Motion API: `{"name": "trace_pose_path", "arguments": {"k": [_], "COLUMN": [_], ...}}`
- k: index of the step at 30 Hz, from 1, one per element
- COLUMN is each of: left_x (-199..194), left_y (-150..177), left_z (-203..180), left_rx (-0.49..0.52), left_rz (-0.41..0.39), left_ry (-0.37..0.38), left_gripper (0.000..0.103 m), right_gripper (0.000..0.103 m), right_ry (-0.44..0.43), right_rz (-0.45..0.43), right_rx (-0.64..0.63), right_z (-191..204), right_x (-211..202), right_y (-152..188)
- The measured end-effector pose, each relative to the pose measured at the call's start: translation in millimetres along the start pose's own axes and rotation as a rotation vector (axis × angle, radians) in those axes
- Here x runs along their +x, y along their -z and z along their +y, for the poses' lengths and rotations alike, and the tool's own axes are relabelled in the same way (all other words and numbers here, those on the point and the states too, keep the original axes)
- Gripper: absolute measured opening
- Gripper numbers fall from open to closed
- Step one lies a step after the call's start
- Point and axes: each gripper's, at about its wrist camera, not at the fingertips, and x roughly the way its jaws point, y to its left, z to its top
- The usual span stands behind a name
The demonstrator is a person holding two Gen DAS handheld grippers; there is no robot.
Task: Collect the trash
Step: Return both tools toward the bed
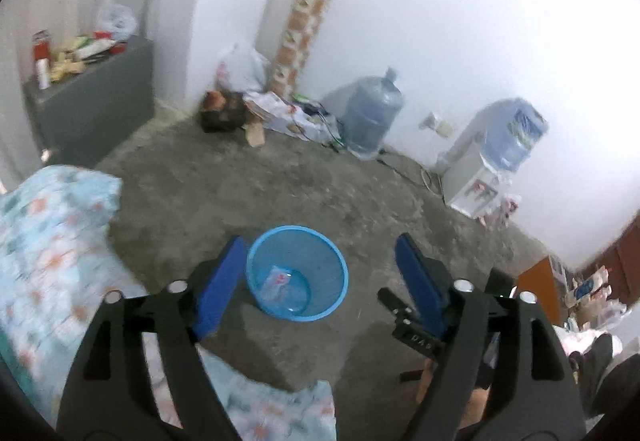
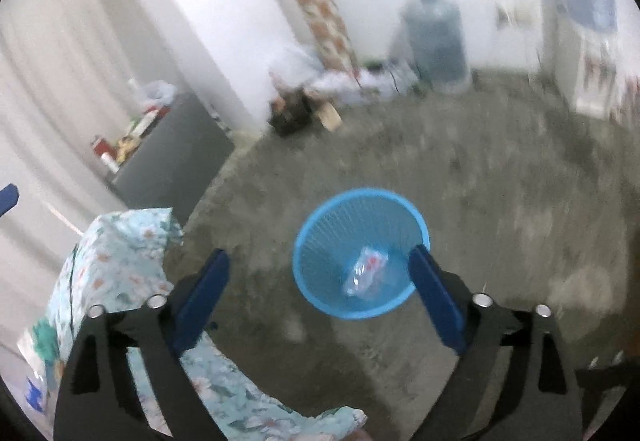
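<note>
A blue mesh waste basket (image 1: 334,261) stands on the concrete floor; it also shows in the right wrist view (image 2: 320,233). A crumpled clear plastic wrapper (image 1: 278,279) with red print lies inside it, also seen in the right wrist view (image 2: 368,269). My left gripper (image 1: 320,253) is open and empty, hovering above and just nearer than the basket. My right gripper (image 2: 320,265) is open and empty, also above the basket, which sits between its blue fingers (image 2: 434,293). Part of the right gripper (image 1: 404,321) shows in the left wrist view.
A bed with a floral sheet (image 1: 52,241) lies at the left and below both grippers. A grey cabinet (image 1: 96,101) carries clutter. By the far wall are a patterned box (image 1: 304,33), bags, a water jug (image 1: 372,113) and a water dispenser (image 1: 492,165).
</note>
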Motion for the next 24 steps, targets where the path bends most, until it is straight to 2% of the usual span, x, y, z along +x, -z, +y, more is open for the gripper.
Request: {"name": "trace_pose_path", "arguments": {"k": [5,12,16,21,24], "left_x": [-85,-206,-250,-283,-299], "left_y": [27,85,124,167,188], "left_z": [14,45,64,89,101], "left_rx": [-0.063,-0.18,-0.264,-0.368,-0.406], "left_rz": [-0.054,-0.197,-0.25,-0.283,-0.314], "left_ry": [-0.026,-0.136,-0.211,-0.268,-0.294], "left_gripper": [0.085,0.092,0.094,0.094,0.094], "right_gripper": [0.096,0.096,0.096,0.096,0.096], "right_ry": [-0.01,-0.016,-0.037,-0.056,-0.086], "right_rz": [-0.07,-0.111,-0.128,-0.141,-0.143], "right_rx": [-0.164,-0.328,-0.429,-0.59,-0.639], "right_z": [57,121,156,198,213], "right_x": [-52,-98,-115,-134,-143], "right_y": [3,25,46,73,84]}}
